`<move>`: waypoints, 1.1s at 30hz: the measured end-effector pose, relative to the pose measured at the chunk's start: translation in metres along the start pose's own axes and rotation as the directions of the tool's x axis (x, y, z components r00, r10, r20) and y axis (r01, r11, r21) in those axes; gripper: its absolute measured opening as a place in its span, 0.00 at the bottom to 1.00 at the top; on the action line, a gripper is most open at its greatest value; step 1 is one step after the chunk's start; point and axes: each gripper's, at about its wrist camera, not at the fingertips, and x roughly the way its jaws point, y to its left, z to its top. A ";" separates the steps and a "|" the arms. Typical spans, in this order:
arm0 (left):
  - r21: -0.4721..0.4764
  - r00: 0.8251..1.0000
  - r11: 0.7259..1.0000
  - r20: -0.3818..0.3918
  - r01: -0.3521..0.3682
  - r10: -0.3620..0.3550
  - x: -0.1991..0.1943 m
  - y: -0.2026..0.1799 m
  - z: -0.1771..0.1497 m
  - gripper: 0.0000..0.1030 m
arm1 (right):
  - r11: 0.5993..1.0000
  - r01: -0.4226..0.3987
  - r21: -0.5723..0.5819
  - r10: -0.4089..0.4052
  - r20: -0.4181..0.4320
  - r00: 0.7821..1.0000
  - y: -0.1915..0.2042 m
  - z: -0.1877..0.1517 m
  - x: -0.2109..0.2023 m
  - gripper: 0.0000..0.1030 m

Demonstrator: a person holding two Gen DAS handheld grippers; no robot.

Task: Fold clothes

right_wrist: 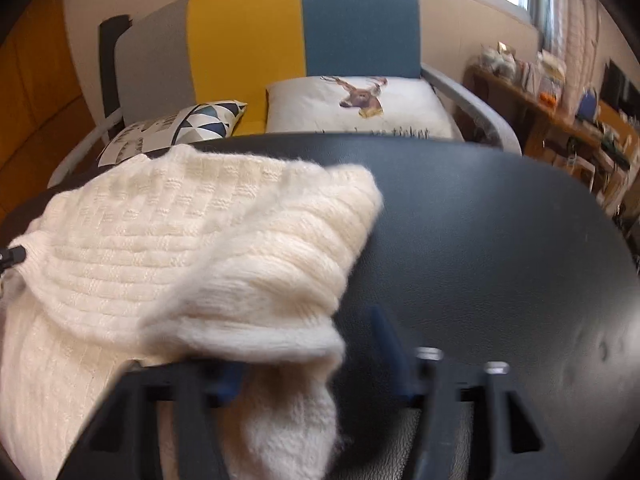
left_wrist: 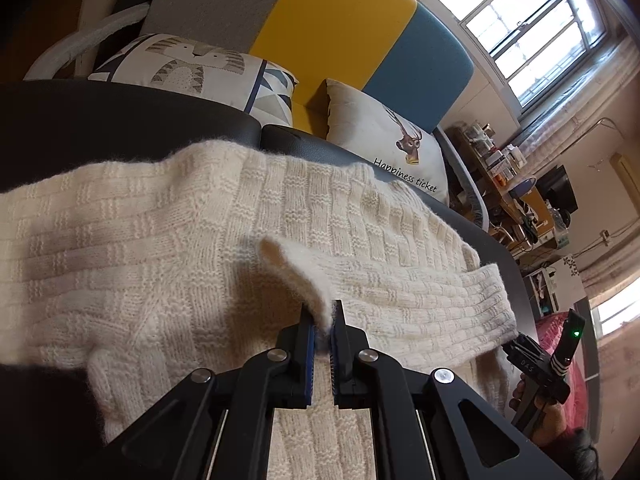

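A cream knitted sweater [left_wrist: 200, 240] lies spread on a black padded surface [left_wrist: 120, 120]. My left gripper [left_wrist: 322, 320] is shut on a raised pinch of the knit near the sweater's middle. One sleeve [left_wrist: 440, 300] runs off to the right, toward my right gripper [left_wrist: 516, 350], which a hand holds at the sleeve's end. In the blurred right wrist view the sweater [right_wrist: 180, 240] fills the left half. Its fluffy sleeve end [right_wrist: 280, 344] lies between the fingers of my right gripper [right_wrist: 308, 344]. These stand apart, with a gap beside the right finger [right_wrist: 384, 336].
Bare black padding [right_wrist: 480, 240] stretches to the right of the sweater. Behind it stands a grey, yellow and blue seat back [right_wrist: 300, 40] with a deer pillow [right_wrist: 360, 100] and a patterned pillow [right_wrist: 180, 124]. A cluttered desk [left_wrist: 512, 184] stands at the right under a window.
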 end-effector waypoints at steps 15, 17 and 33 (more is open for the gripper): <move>0.051 0.978 0.995 0.188 0.086 -0.094 -0.048 -0.029 0.038 0.06 | 0.995 0.030 -0.092 -0.024 0.074 0.997 0.013 0.009 -0.026 0.05; 0.033 0.980 0.997 0.183 0.068 -0.072 -0.048 -0.019 0.039 0.06 | 0.991 0.025 -0.131 -0.018 0.056 0.998 0.022 0.003 -0.020 0.05; -0.087 0.993 0.990 -0.014 -0.114 0.113 0.006 0.036 -0.005 0.06 | 0.991 -0.128 0.045 0.131 -0.078 0.988 -0.012 -0.013 -0.017 0.19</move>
